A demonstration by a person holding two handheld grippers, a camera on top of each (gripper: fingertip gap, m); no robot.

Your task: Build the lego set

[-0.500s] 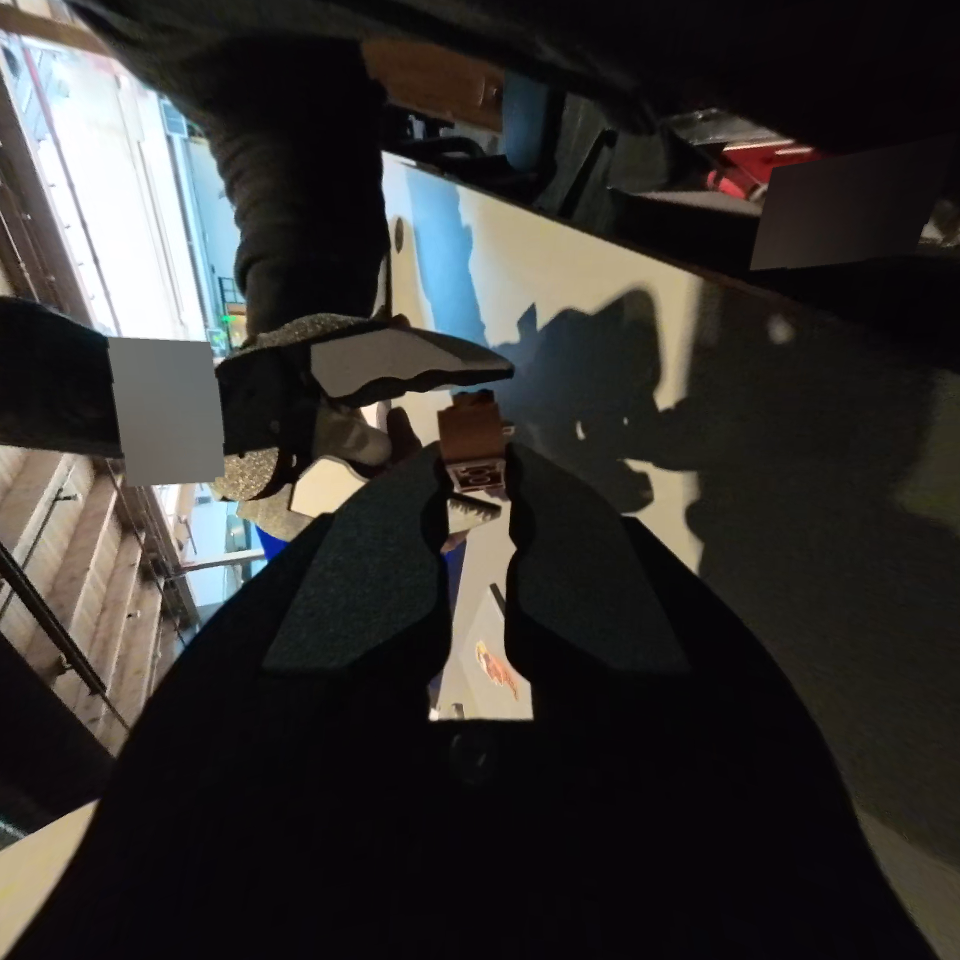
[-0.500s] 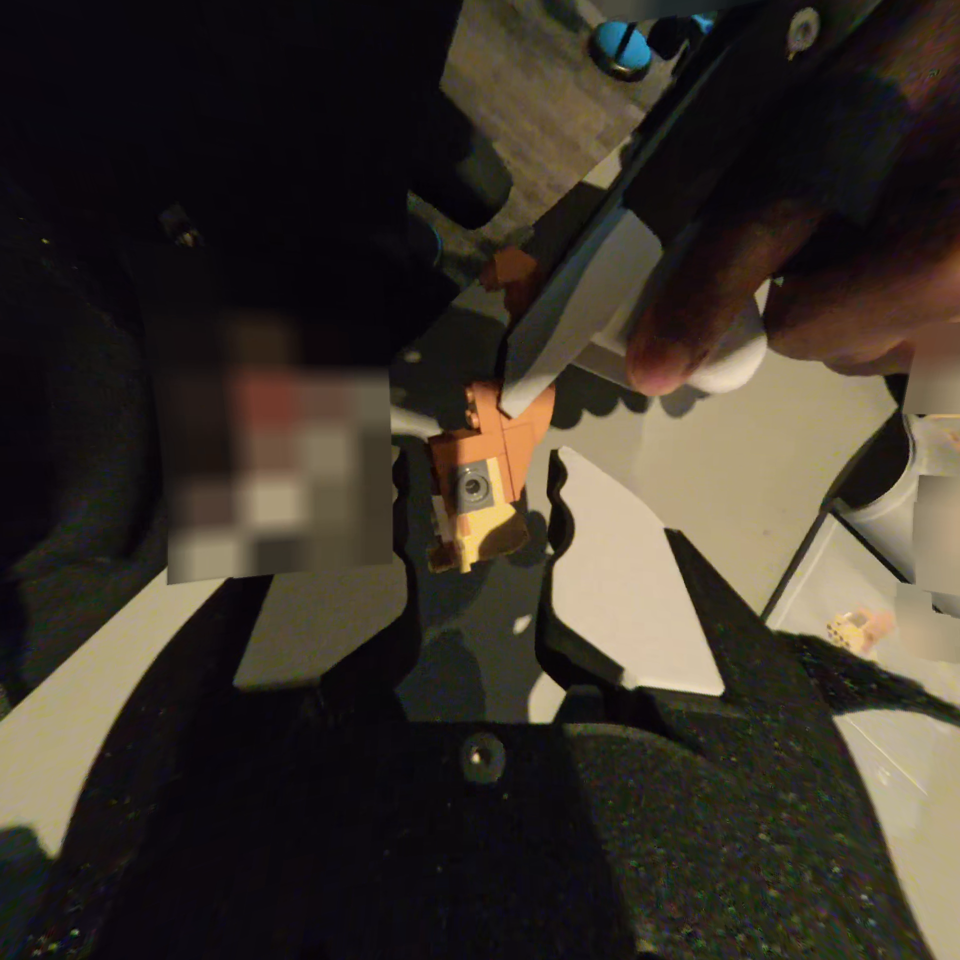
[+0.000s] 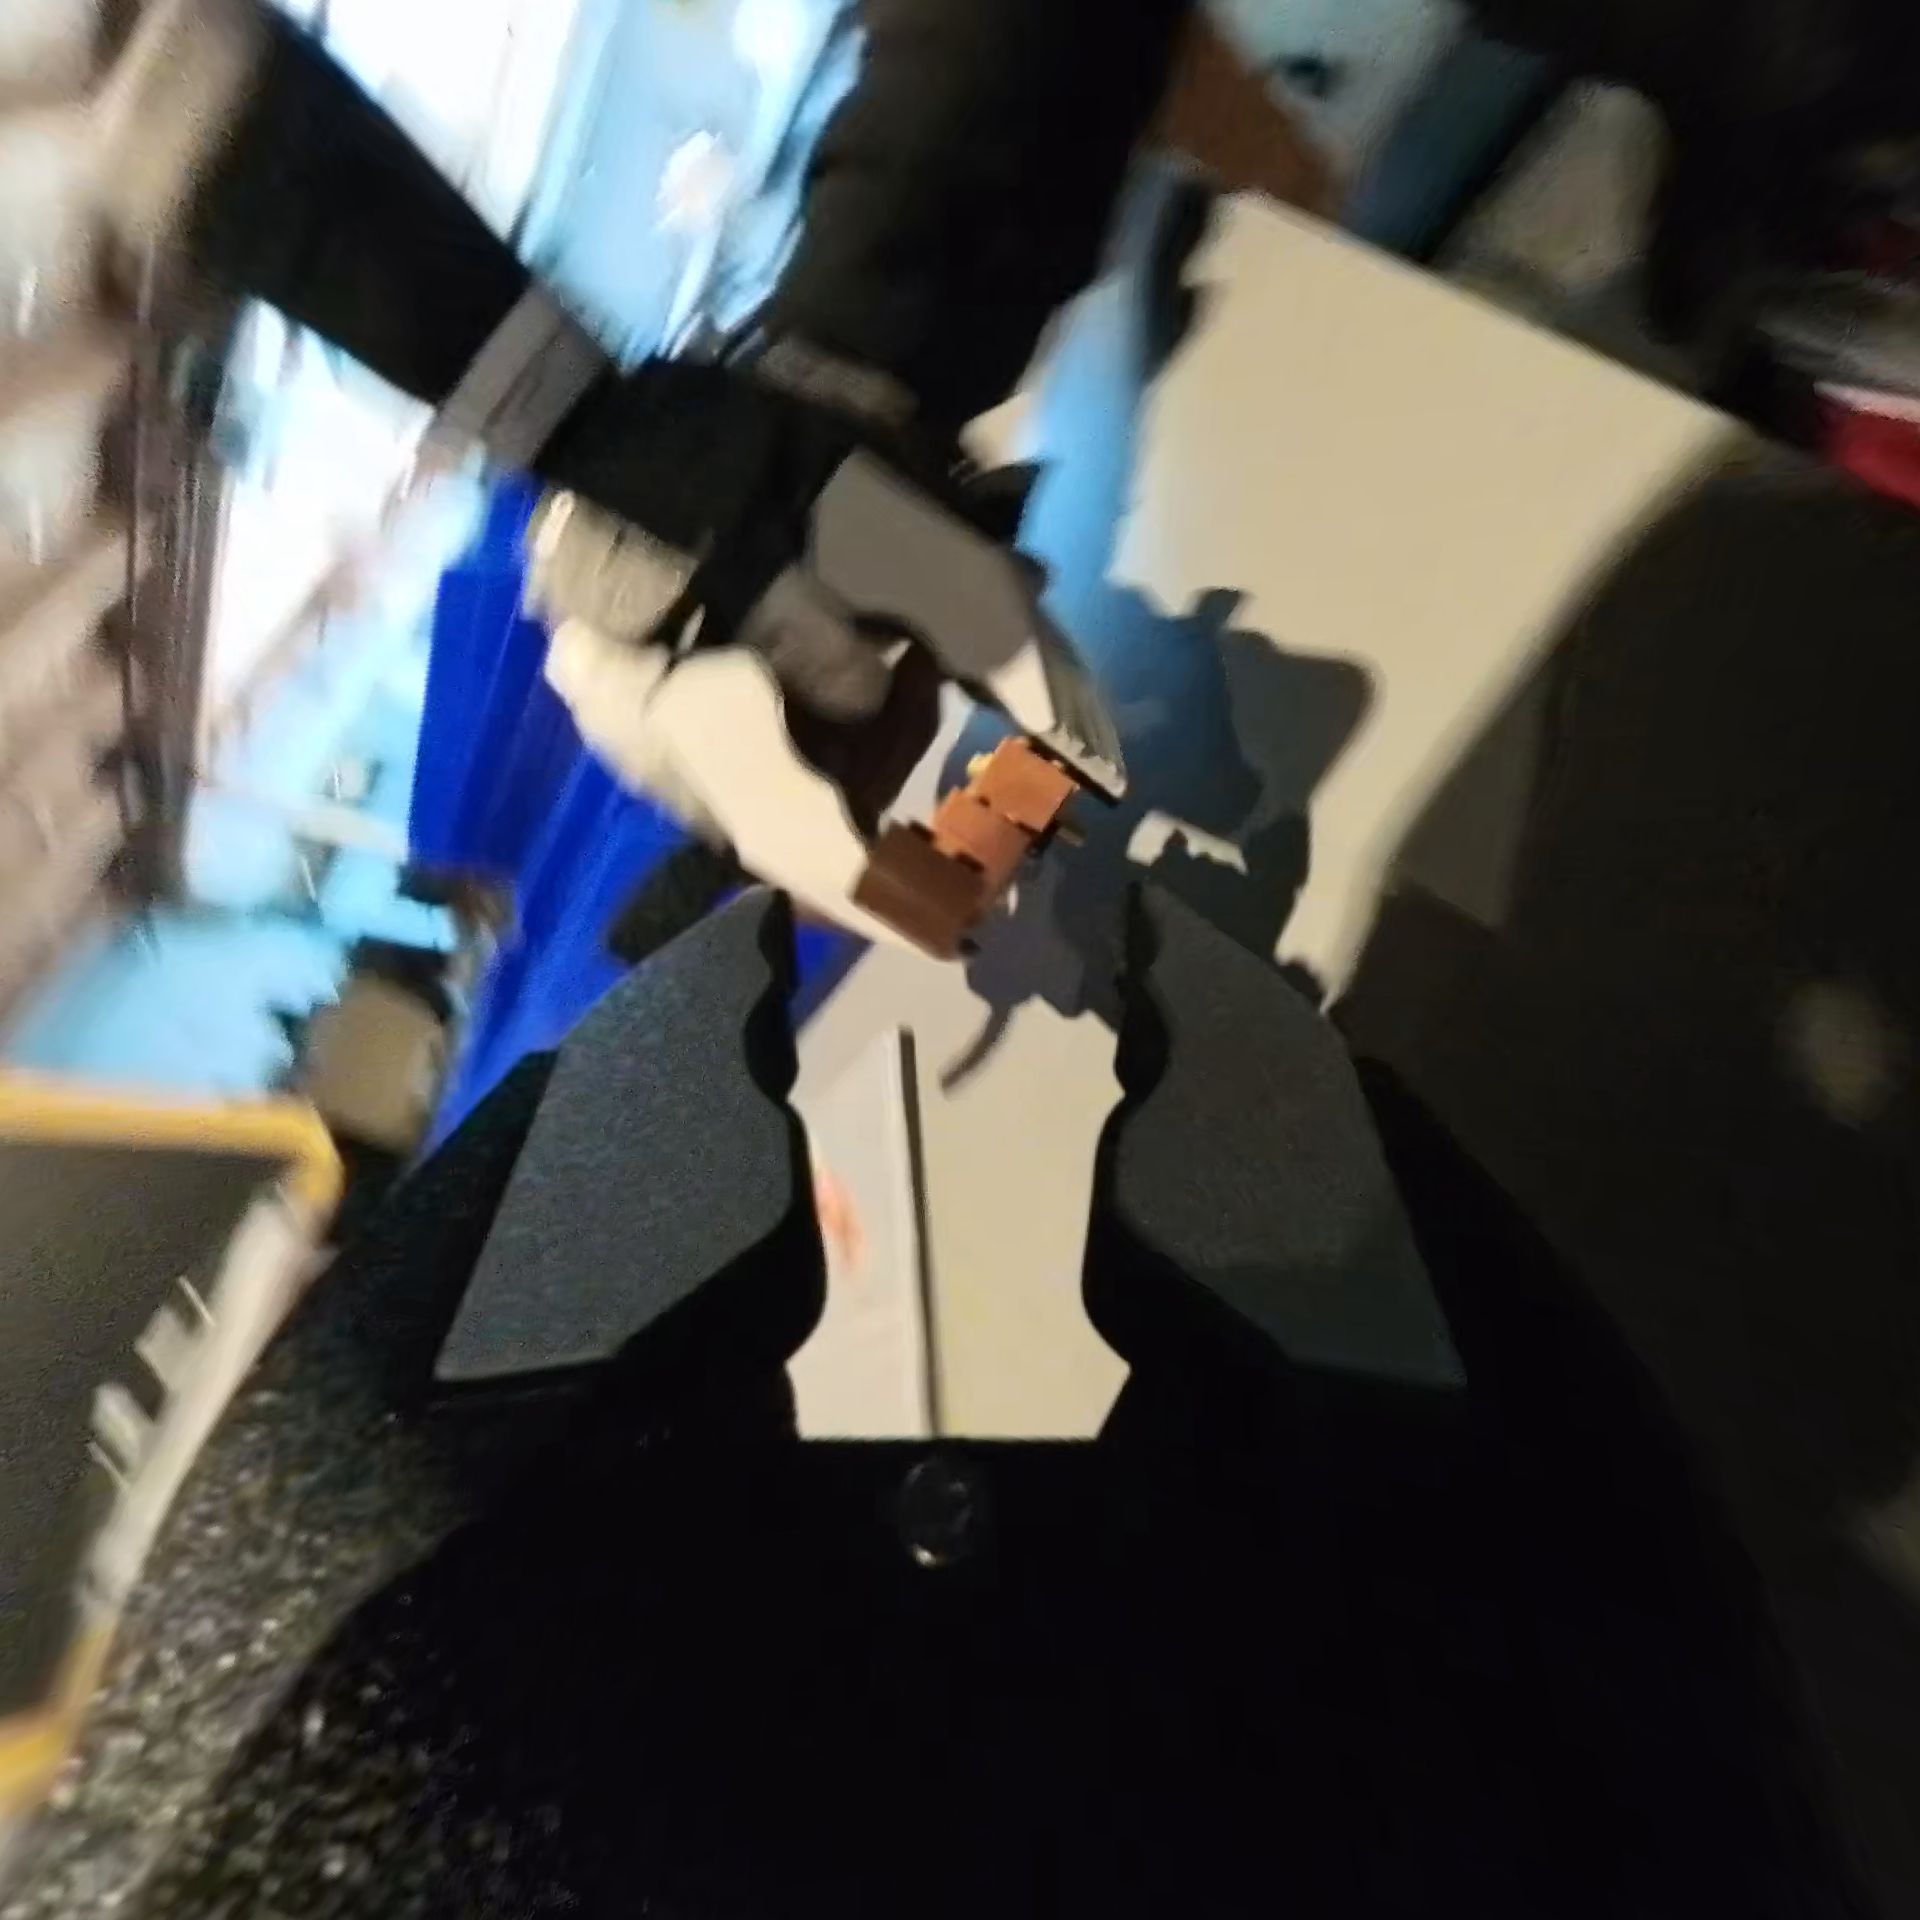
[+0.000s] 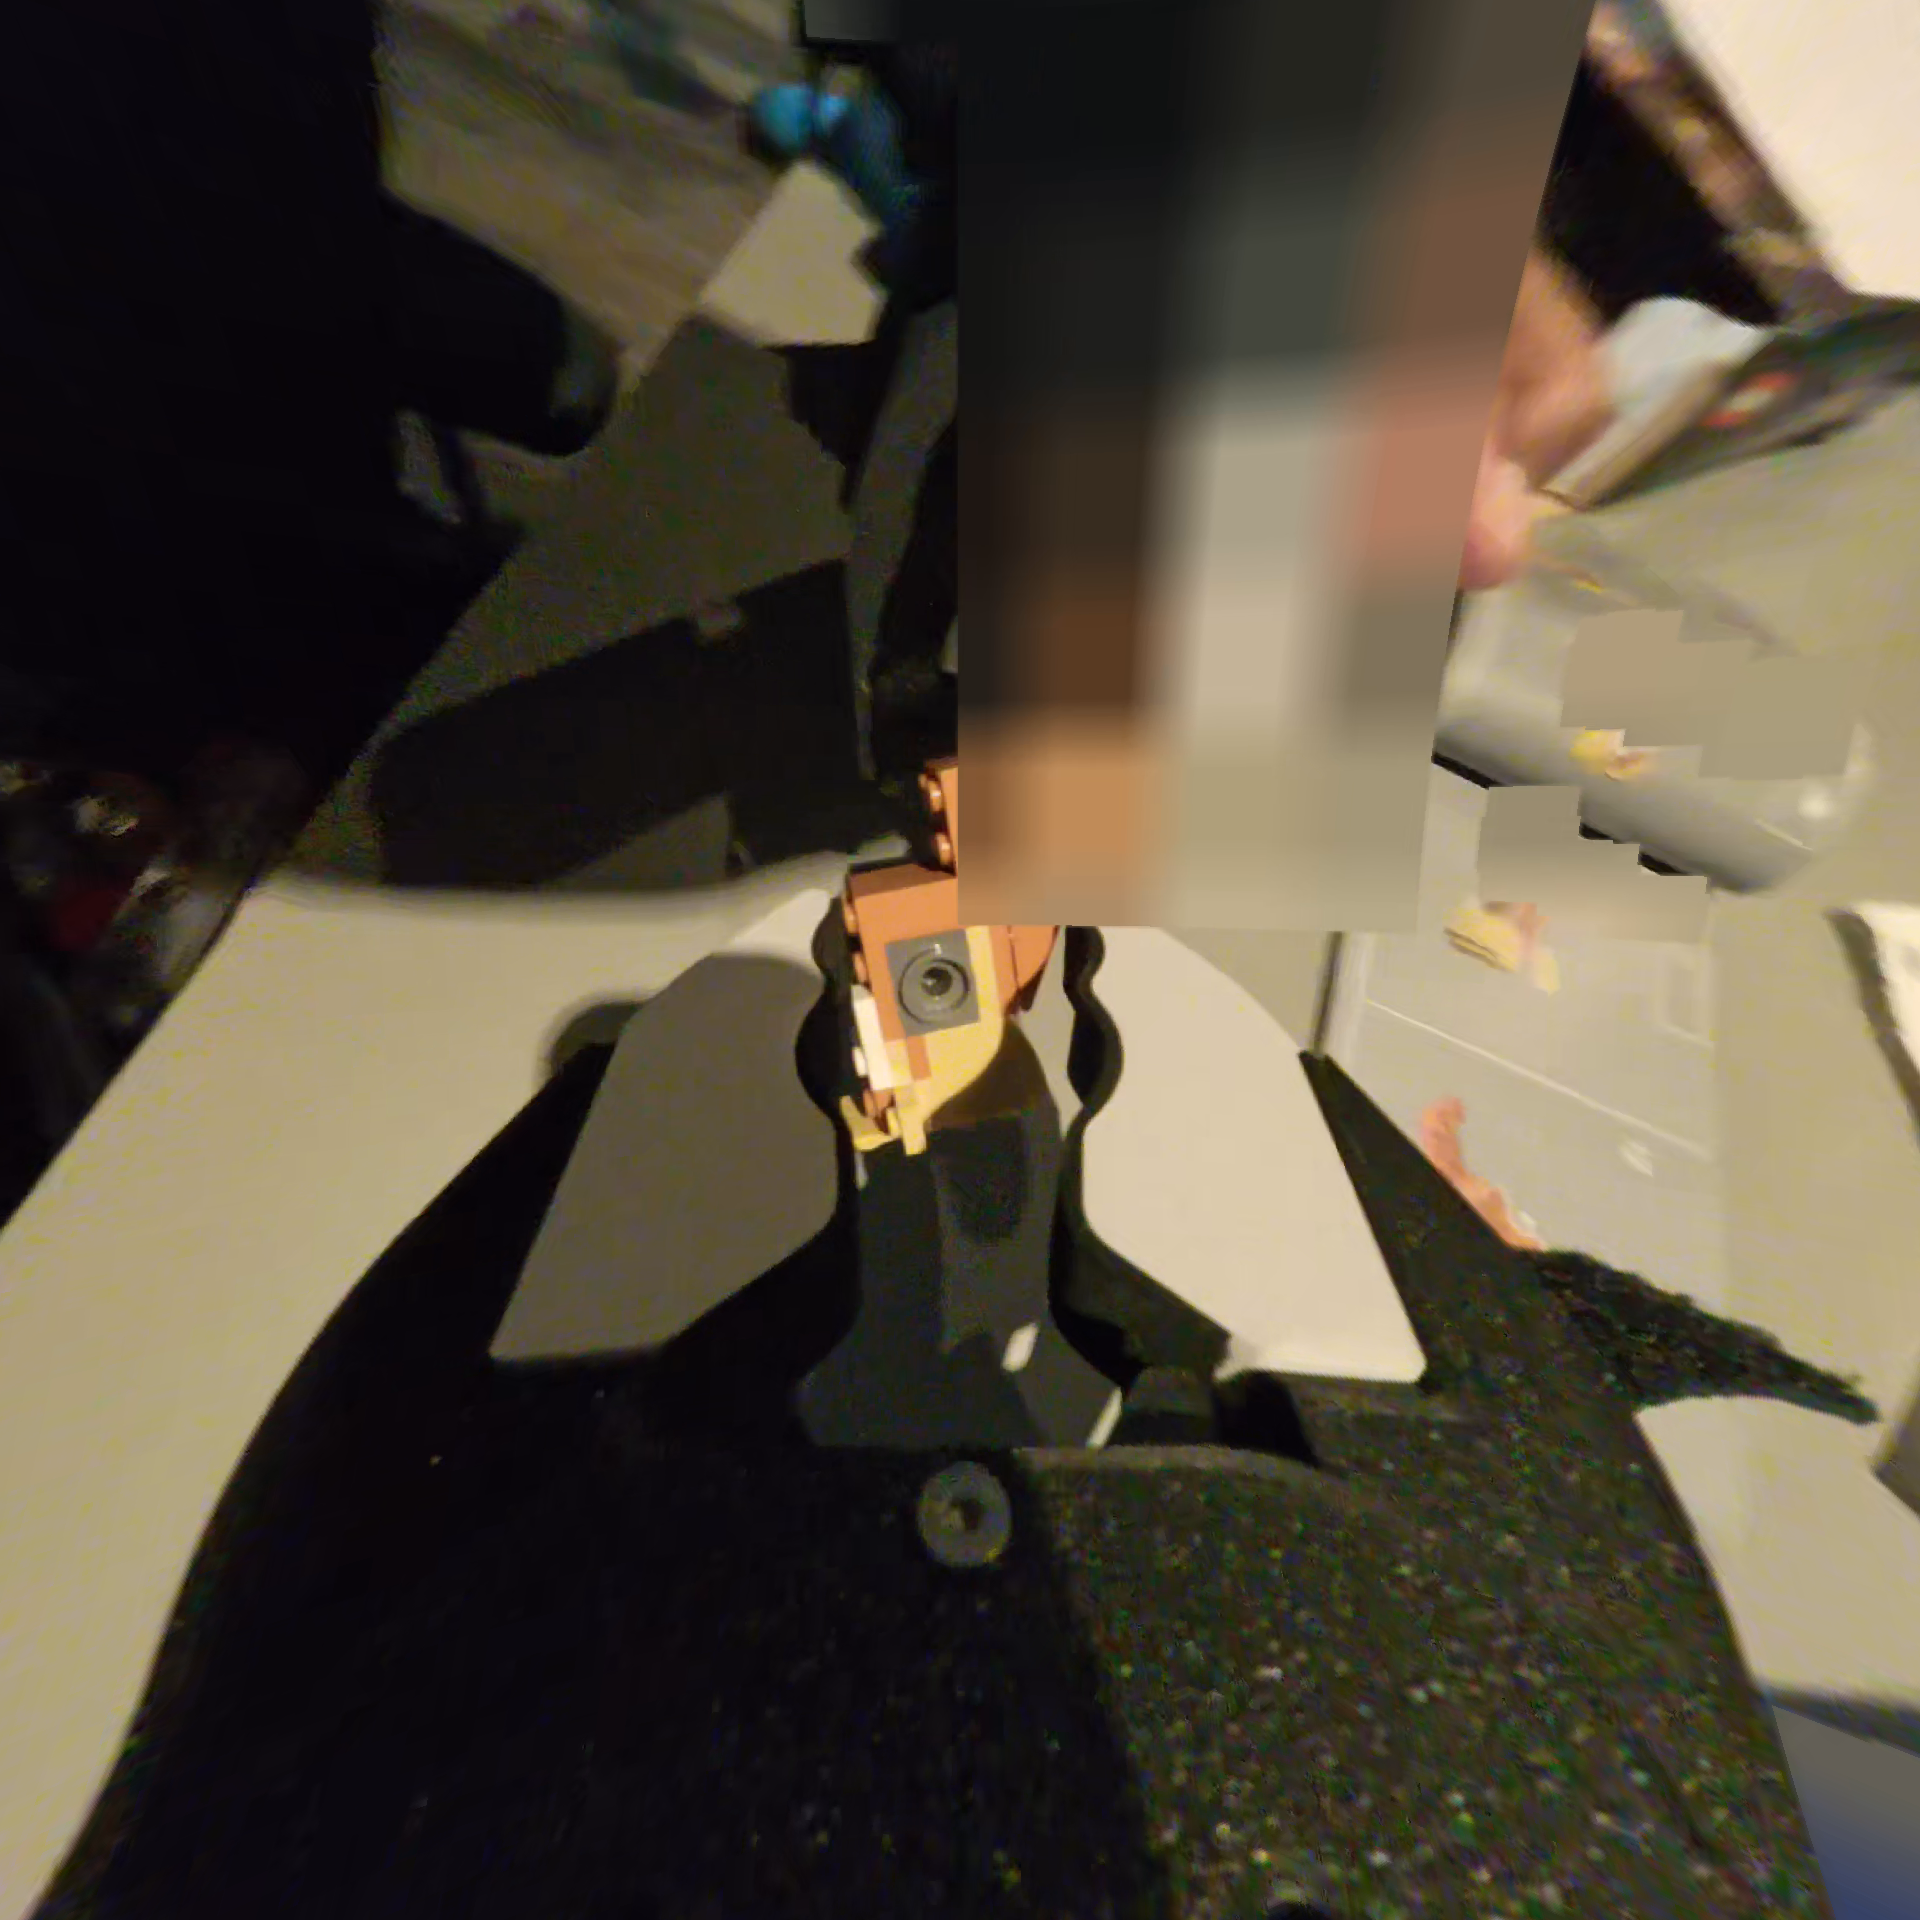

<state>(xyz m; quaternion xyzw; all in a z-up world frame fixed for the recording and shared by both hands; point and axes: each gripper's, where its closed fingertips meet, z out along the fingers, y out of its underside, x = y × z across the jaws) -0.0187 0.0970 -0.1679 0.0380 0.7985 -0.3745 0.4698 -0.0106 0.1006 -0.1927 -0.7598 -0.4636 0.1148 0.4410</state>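
Brown and tan plastic makes up the small lego model (image 4: 940,997) we are building, a cluster of bricks with one grey square stud plate on the face turned toward the right wrist camera. We judge it light and stiff, with smooth sides that could slip, and fragile only at its joints: squeeze across a seam or lever on an overhanging bit and the bricks may pop apart. The safest hold, we think, is across two flat, parallel faces of the main brown block, away from the tan pieces at its near end. Our right gripper (image 4: 945,1013) has its fingers drawn in on either side of the model, clamped on it as far as we can tell, with the model sitting right at the fingertips and its brown end reaching out beyond them (a mosaic patch hides the far part). It is held up in the air above the white table (image 4: 260,1039), not resting on it. In the left wrist view, which is badly smeared, the same model (image 3: 971,847) shows between the pale fingers of the right gripper (image 3: 966,821), just ahead of our left gripper (image 3: 956,935) and a little to one side of its centre line. The left gripper's fingers stand apart with nothing between them, near the model but not touching it.
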